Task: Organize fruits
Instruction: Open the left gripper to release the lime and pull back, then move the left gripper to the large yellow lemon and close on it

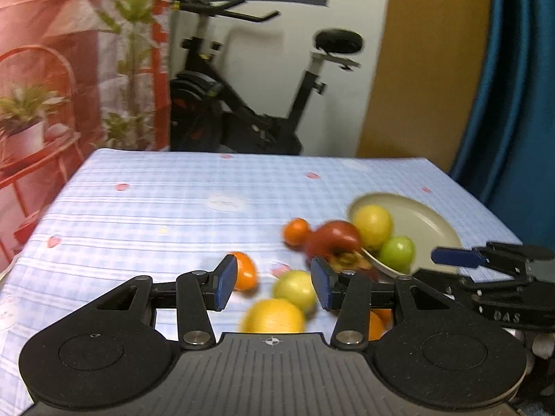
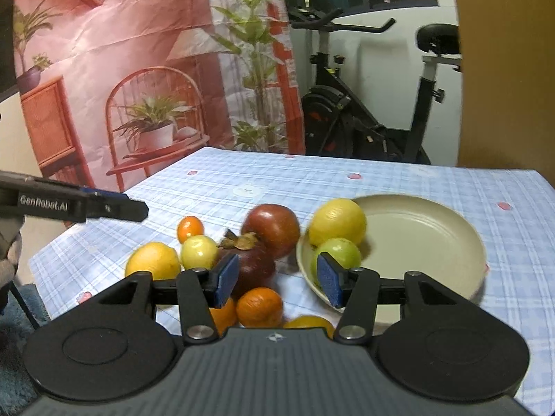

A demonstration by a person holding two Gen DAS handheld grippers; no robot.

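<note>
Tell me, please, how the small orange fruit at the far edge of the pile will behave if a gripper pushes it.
The small orange fruit looks round and smooth, so it would probably roll across the tablecloth. It sits beside the dark red fruit, which may stop it that way. It looks firm, so likely not fragile.

A home room: exercise bike point(image 2: 374, 104) behind a cloth-covered table point(image 2: 451, 187)

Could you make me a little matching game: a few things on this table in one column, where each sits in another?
Things:
1. green fruit
2. tangerine
3. lemon
4. exercise bike

Places:
A. on the cloth, leftmost of the fruit
B. behind the table
C. in the plate, beside a yellow fruit
D. on the cloth, behind the pale green fruit

Pairs: 1-C, 2-D, 3-A, 4-B
</note>
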